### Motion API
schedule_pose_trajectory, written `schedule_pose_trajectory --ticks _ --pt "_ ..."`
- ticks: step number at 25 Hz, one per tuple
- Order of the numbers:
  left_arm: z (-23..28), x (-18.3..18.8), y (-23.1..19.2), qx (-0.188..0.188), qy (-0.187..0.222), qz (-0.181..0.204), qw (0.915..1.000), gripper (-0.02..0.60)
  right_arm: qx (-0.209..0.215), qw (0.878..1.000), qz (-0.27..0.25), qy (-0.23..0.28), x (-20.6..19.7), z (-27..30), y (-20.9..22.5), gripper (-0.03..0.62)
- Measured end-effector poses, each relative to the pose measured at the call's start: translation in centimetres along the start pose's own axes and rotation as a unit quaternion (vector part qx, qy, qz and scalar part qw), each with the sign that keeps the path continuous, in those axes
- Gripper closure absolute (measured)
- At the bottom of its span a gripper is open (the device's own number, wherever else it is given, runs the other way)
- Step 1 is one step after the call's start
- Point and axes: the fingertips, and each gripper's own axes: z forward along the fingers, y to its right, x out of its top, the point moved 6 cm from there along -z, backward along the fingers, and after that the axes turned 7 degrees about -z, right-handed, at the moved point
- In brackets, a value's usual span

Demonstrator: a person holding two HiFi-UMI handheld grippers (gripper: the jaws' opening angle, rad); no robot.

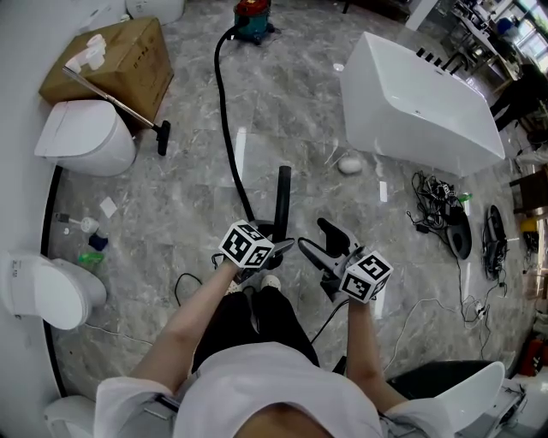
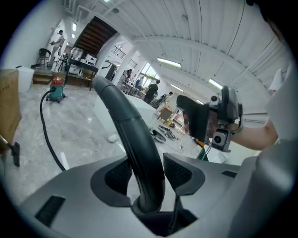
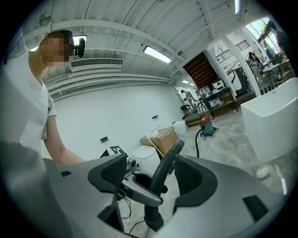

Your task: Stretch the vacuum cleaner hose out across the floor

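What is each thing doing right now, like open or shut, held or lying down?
hose: tube end held up, the rest lying curved on the floor.
left gripper: shut on the hose.
right gripper: open, holding nothing.
vacuum cleaner: standing upright.
cardboard box: closed.
toilet: lid down.

A cardboard box [image 1: 116, 58] and a toilet [image 1: 86, 137] sit left, a white bathtub [image 1: 415, 107] upper right
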Motion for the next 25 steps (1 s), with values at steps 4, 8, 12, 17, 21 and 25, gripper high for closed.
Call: schedule_pose_trajectory --ticks 4,8,12,17,21,25 --pt "0.8 -1.5 -0.4 0.017 -0.044 0.0 0.9989 0.191 0.004 1.0 0.001 -0.003 0.0 0.2 0.0 0.266" --pt "-0.1 -1.3 -0.7 0.033 0.008 -0.003 0.9994 0.183 0.005 1.0 0.002 -0.005 -0.3 0.2 -0.1 0.266" --pt "-1.1 0.4 -1.1 0.039 0.042 0.006 0.9983 0.183 0.002 1.0 0.008 -0.002 -0.5 0.1 0.1 0.266" --pt "-2.0 0.9 -1.4 0.04 0.062 -0.007 0.9973 0.183 0.003 1.0 0.006 0.0 -0.5 0.0 0.2 0.266" --pt "-2.6 0.8 -1.4 0.044 0.074 -0.002 0.9963 0.184 0.004 1.0 0.009 0.0 -0.5 0.2 0.1 0.266" --pt "-3.5 1.5 -0.6 0.036 0.107 0.01 0.9936 0.184 0.003 1.0 0.004 -0.003 -0.4 0.0 0.1 0.266"
